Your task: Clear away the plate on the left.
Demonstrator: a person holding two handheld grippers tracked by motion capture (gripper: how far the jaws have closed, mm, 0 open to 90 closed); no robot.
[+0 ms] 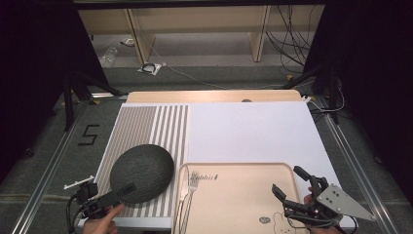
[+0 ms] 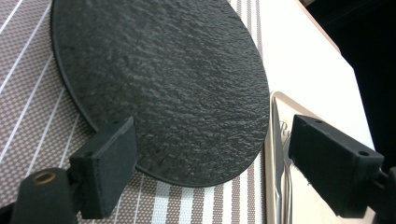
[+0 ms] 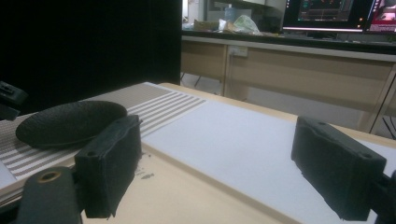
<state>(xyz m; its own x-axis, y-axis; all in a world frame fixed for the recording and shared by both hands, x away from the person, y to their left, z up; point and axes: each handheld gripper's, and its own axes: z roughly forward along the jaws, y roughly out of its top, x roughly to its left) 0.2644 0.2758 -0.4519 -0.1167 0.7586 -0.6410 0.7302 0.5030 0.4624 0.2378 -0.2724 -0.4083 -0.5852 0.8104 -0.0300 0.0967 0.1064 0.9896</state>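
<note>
A dark grey textured round plate [image 1: 142, 172] [image 2: 163, 79] [image 3: 70, 122] lies on a striped placemat [image 1: 146, 124] [image 2: 28, 102] [image 3: 161, 103] at the left. My left gripper [image 1: 109, 189] [image 2: 215, 140] is open at the plate's near rim, which lies in the gap between the jaws; touching or apart, I cannot tell. A beige tray [image 1: 234, 195] [image 3: 187, 191] lies at the front centre. A fork [image 1: 192, 191] and a knife [image 1: 182, 195] [image 2: 279, 154] rest along its left side. My right gripper [image 1: 286, 179] [image 3: 224, 158] is open and holds nothing above the tray's right part.
A white board [image 1: 248, 131] [image 3: 243, 140] covers the table's right and far part, with a wooden table edge [image 1: 209, 96] behind it. A person's hands hold both grippers at the front edge. Desks, monitors and cables stand beyond the table.
</note>
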